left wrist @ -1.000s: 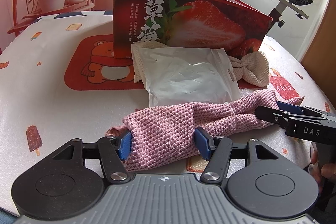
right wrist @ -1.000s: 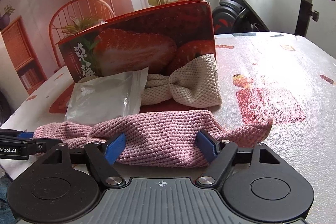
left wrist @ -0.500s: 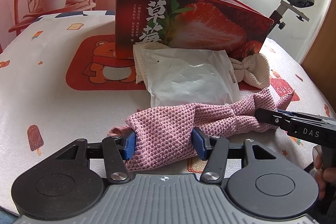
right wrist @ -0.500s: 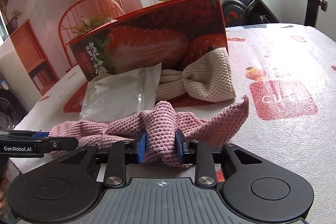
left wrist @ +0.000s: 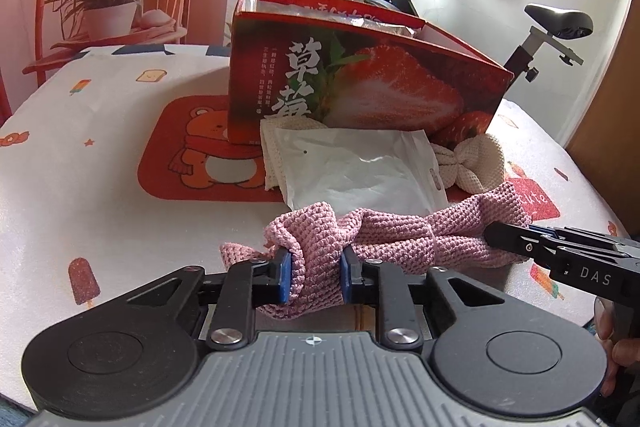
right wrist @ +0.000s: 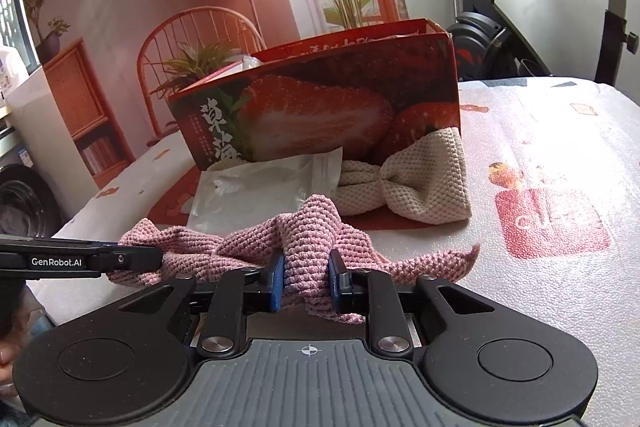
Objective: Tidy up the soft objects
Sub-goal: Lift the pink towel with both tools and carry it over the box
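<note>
1. The pink knitted cloth (left wrist: 400,231) lies stretched left to right across the near part of the surface (left wrist: 100,187), just in front of a white plastic pouch (left wrist: 360,167) and a cream knitted cloth (right wrist: 420,187), which sit against the strawberry box (left wrist: 360,87).
2. The left tool (left wrist: 314,277) is closing, its blue pads already pinching a bunched fold at the cloth's left end.
3. The right tool (right wrist: 306,281) is also closing, squeezing a raised fold towards the cloth's right end; the corner beyond it trails loose on the surface.
4. The cloth looks light, limp and loosely knitted: it crumples wherever it is squeezed and will likely sag between the two grips.
5. The coarse texture should resist slipping, though a thin fold could pull out under tension.
6. Taking hold near each end, as here, seems the best way to keep it spread for folding or for lifting into the box.
</note>
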Demonstrator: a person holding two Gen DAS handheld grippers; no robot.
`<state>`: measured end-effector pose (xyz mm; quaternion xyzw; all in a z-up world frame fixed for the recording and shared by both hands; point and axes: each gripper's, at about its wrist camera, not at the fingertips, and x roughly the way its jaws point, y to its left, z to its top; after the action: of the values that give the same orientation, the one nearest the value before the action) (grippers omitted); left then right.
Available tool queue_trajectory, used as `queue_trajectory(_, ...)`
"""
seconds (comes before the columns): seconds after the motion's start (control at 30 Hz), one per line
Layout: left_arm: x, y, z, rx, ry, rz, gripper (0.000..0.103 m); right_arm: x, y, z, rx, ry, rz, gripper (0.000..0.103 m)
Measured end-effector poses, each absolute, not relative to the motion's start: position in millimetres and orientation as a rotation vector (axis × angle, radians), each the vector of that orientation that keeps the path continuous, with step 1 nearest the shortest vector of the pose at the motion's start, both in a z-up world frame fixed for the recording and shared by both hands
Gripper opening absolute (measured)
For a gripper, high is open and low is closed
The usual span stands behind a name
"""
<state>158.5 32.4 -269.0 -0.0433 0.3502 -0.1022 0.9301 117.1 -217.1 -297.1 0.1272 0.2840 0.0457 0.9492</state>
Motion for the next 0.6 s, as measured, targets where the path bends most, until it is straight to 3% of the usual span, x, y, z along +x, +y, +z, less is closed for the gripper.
queue_trajectory(0.27, 156.4, 35.2, -226.8, -0.075, 0.582, -0.21, 0.024, 123.7, -215.8, -266.7, 0.226, 0.508, 0.119, 0.02)
queue_trajectory(0.6, 201.8, 26.3, -141.3, -0.073, 0.387, -0.241, 0.024, 178.3, -239.0, -175.0, 0.219, 0.348, 0.122, 0.02)
